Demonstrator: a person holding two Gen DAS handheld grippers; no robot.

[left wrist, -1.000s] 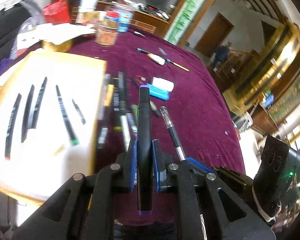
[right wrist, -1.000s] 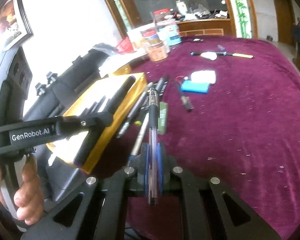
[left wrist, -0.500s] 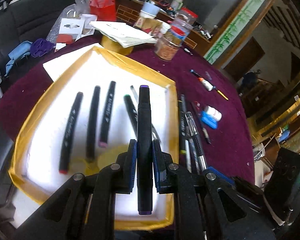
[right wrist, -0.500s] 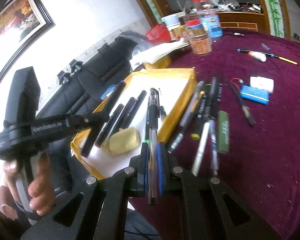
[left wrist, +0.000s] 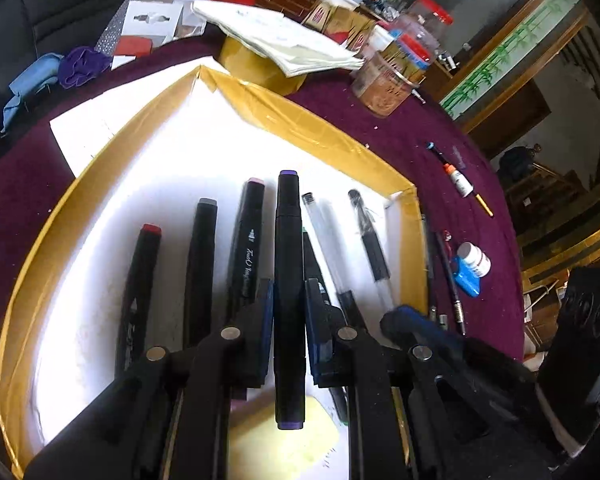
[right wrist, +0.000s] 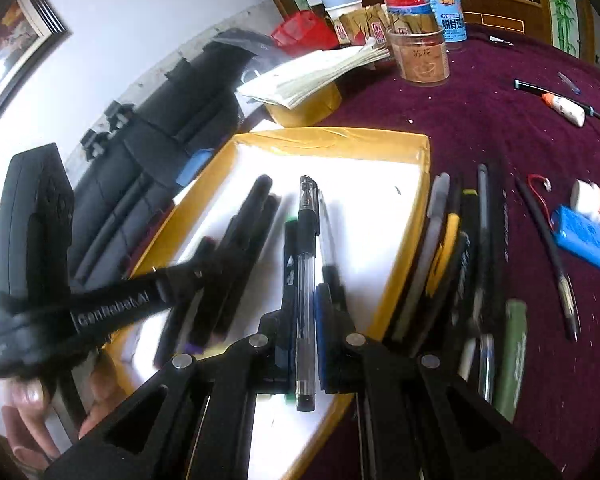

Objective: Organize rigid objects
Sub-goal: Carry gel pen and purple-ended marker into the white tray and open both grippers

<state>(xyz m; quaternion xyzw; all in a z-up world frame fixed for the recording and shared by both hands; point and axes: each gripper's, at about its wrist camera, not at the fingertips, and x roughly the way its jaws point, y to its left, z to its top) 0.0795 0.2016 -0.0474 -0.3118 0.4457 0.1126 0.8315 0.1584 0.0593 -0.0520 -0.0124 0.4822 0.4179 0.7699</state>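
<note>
The left gripper (left wrist: 288,312) is clamping a purple-capped marker (left wrist: 289,280) that is running lengthwise between its jaws, and the right gripper (right wrist: 305,328) is pinching a clear gel pen (right wrist: 306,276) in the same way. Just beyond and below both sets of jaws, the yellow-walled tray (left wrist: 312,128) is lying with several markers (left wrist: 200,272) side by side on its white floor. Off to the right of the jaws, outside the tray wall, loose pens (right wrist: 480,248) are waiting on the maroon cloth (right wrist: 500,128).

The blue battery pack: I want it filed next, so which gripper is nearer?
Right. The right gripper hangs beside the blue battery pack; the left gripper sits farther across the tray.
</note>
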